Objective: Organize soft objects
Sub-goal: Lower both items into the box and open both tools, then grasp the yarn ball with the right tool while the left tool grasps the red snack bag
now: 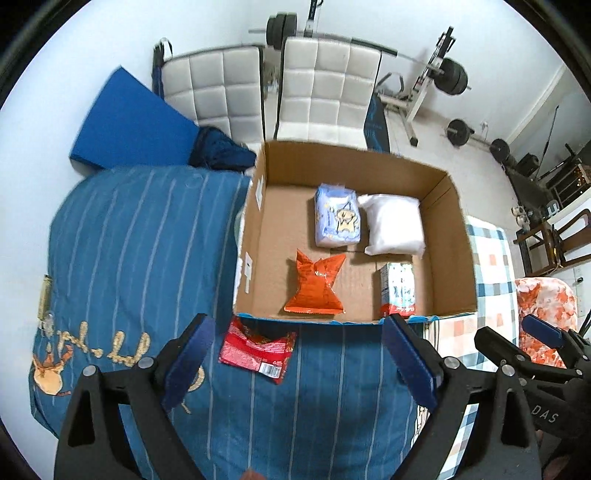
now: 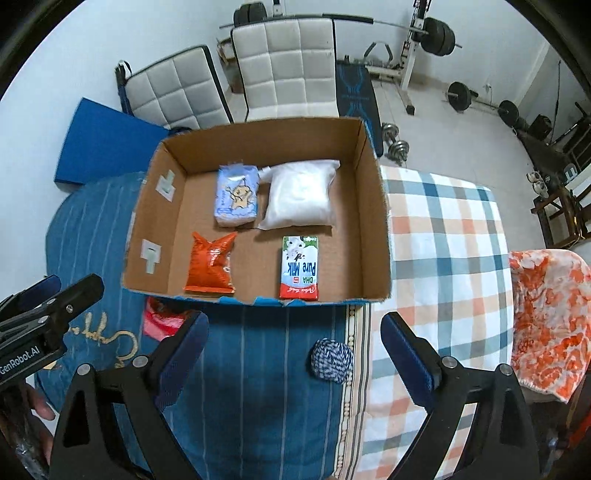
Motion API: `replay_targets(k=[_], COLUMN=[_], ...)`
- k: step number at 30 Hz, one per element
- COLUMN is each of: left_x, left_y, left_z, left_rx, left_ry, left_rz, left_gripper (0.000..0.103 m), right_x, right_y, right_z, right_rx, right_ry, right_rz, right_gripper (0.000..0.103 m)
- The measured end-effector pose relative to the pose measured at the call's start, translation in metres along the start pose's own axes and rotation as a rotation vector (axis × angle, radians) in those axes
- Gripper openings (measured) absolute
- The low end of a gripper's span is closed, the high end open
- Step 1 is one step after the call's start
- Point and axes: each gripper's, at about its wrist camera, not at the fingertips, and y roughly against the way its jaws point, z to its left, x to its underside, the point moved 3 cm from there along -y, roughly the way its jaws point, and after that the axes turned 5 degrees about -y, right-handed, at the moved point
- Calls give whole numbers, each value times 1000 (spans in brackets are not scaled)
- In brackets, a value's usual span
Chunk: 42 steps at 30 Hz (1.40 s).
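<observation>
An open cardboard box (image 1: 448, 236) (image 2: 373, 206) lies on the bed. It holds a light-blue tissue pack (image 1: 337, 218) (image 2: 237, 195), a white bag (image 1: 393, 227) (image 2: 301, 195), an orange snack bag (image 1: 316, 286) (image 2: 210, 262) and a milk carton (image 1: 398, 290) (image 2: 300, 267). A red snack packet (image 1: 256, 350) (image 2: 160, 321) lies on the blue quilt in front of the box. A blue-and-white woven ball (image 2: 331, 358) lies near the right gripper. My left gripper (image 1: 299, 363) is open and empty above the quilt. My right gripper (image 2: 293, 358) is open and empty, the ball between its fingers' line.
A blue striped quilt (image 1: 140, 236) (image 2: 266, 369) and a checked sheet (image 2: 443, 258) cover the bed. An orange patterned cloth (image 2: 550, 317) (image 1: 546, 306) hangs at the right. Two white chairs (image 1: 314, 85), a blue mat (image 1: 129, 122) and gym weights (image 2: 436, 33) stand behind.
</observation>
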Motion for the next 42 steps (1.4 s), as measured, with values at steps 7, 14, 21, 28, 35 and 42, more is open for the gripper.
replay_targets(k=[7,14,21,28,35,42], left_x=[13,18,20,32,52,67], left_y=[53,87,85,14,-108,-207], left_z=[-4,-8,-2,21,39,42], left_rx=[-6,-16,-20,-62,-45,-35], left_ry=[-10,-35,-29,-34,-41,-75], left_rz=[-117,-183,-172,-12,241,440], left_gripper=[94,94,94,94,94,94], right_x=[17,30,37,48,57,63], right_y=[56,95,95,20,-73,-135], right_z=[0,5,3,-28,-59,-71], right_rx=[1,-15,-24,13,35,52], right_ry=[4,14,3,-56,-98,-110], right_rz=[-94,-149,-126,43,223,321], right_gripper=[96,96,96,96,96,96])
